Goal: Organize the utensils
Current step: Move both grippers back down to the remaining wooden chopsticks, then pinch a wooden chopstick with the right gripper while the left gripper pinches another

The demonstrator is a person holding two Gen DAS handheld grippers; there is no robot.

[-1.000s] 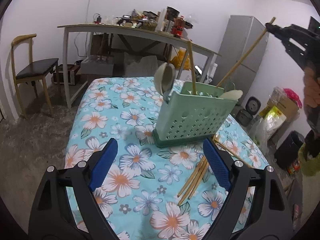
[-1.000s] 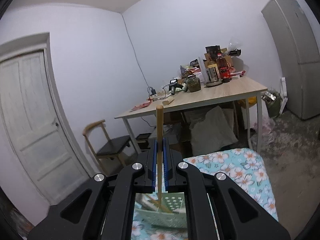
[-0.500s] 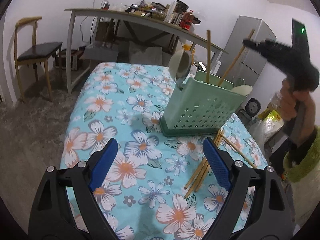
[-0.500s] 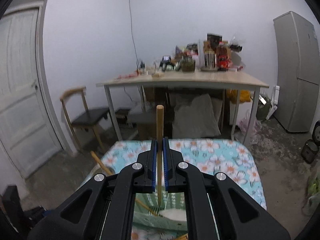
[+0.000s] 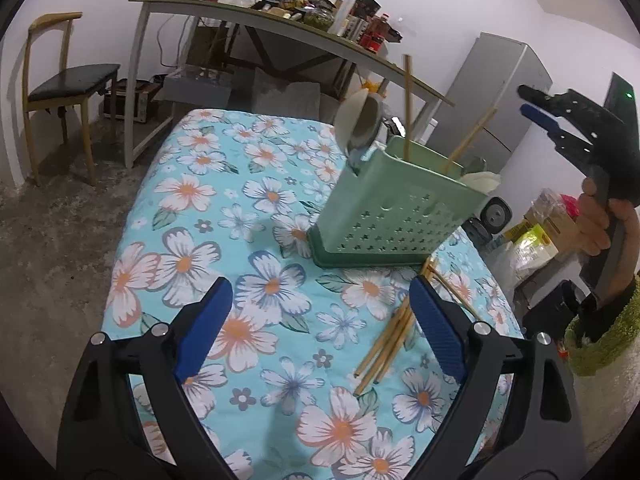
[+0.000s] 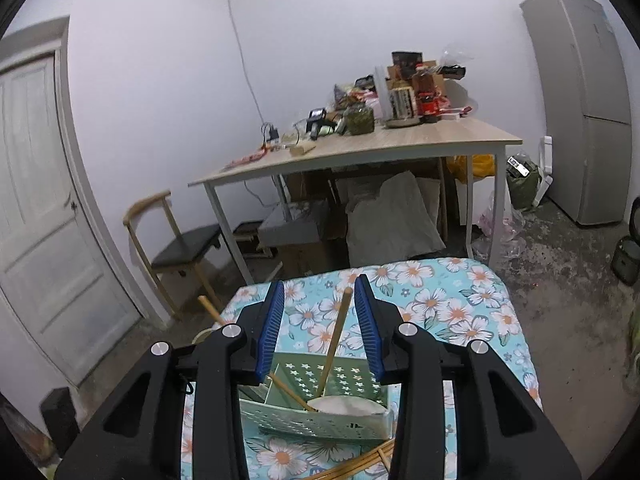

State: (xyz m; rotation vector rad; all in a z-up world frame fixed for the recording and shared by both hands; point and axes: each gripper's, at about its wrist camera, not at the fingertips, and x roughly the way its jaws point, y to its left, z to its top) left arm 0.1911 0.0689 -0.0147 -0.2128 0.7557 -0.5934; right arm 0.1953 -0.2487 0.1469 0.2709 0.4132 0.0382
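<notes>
Between the parted right claw point(image 6: 320, 324) tips, a chopstick point(image 6: 334, 344) untouched

No readable text anywhere; labels on the bottles and boxes on the far desk too blurred.

A cluttered wooden desk point(image 6: 404, 142) stands far ahead of the tool. A chair point(image 6: 176, 246) sits ahead to its left, beside a white door point(image 6: 44, 216). A grey refrigerator point(image 6: 588, 100) stands ahead to its right.
</notes>
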